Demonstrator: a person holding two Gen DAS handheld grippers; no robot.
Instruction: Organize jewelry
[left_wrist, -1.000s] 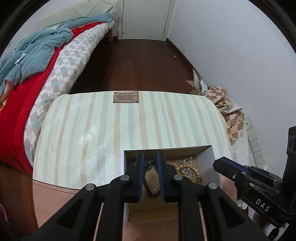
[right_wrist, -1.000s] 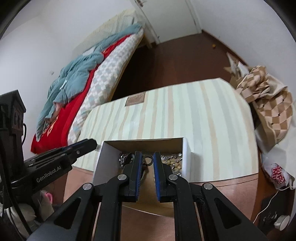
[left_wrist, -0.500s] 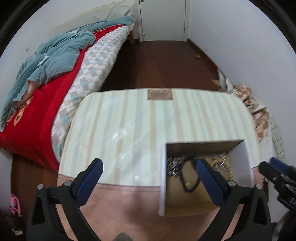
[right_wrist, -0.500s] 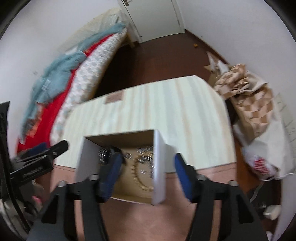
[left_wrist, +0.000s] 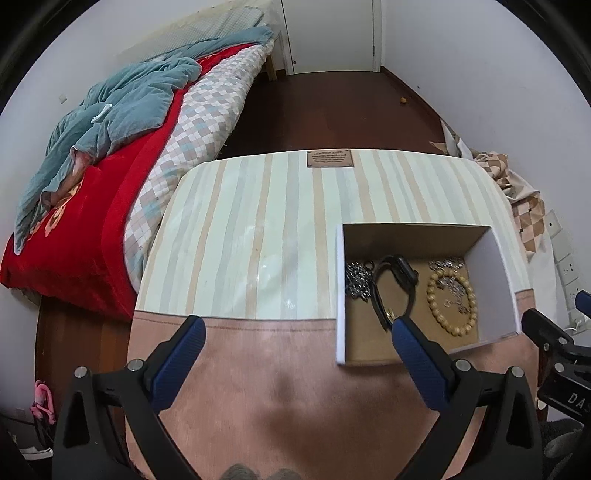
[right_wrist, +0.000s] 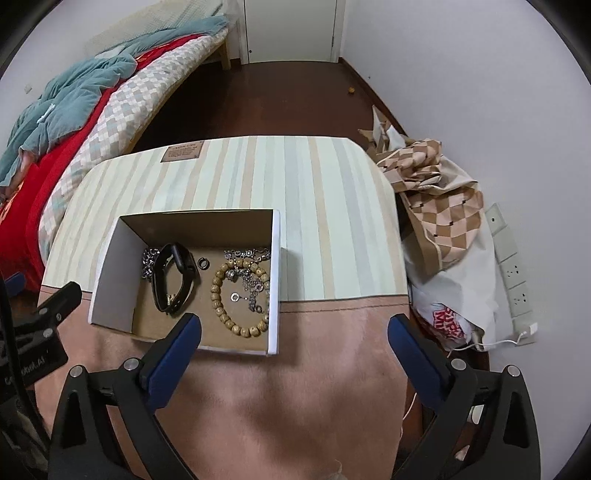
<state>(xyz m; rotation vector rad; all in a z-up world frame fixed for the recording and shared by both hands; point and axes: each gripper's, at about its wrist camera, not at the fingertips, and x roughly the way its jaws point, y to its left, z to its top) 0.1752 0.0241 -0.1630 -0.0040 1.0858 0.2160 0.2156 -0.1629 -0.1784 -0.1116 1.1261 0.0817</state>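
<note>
Two handheld grippers hover with their jaws spread wide and empty above a cloth-covered table (left_wrist: 258, 229), its far part striped in pale green and tan, its near part plain pink-brown. At far left, a bed (left_wrist: 110, 177) carries a red cover and a rumpled teal blanket (left_wrist: 122, 107). The left gripper (left_wrist: 295, 332) hangs over the pink-brown band, its right-hand fingertip overlapping the near corner of an open cardboard box (left_wrist: 340, 295) in the left wrist view. Inside the box, from left to right, lie a silver chain (right_wrist: 147, 262), a black watch (right_wrist: 173, 277) with its strap looped, a small dark ring (right_wrist: 202, 263), a wooden bead bracelet (right_wrist: 236, 295) and a tangle of silver links (right_wrist: 253, 284) that rests partly inside the bead loop. The right gripper (right_wrist: 293, 328) hovers over the box's near right corner, one fingertip above the box floor. At far right, a checked brown-and-cream cloth (right_wrist: 439, 206) is heaped on the floor against the white wall.
</note>
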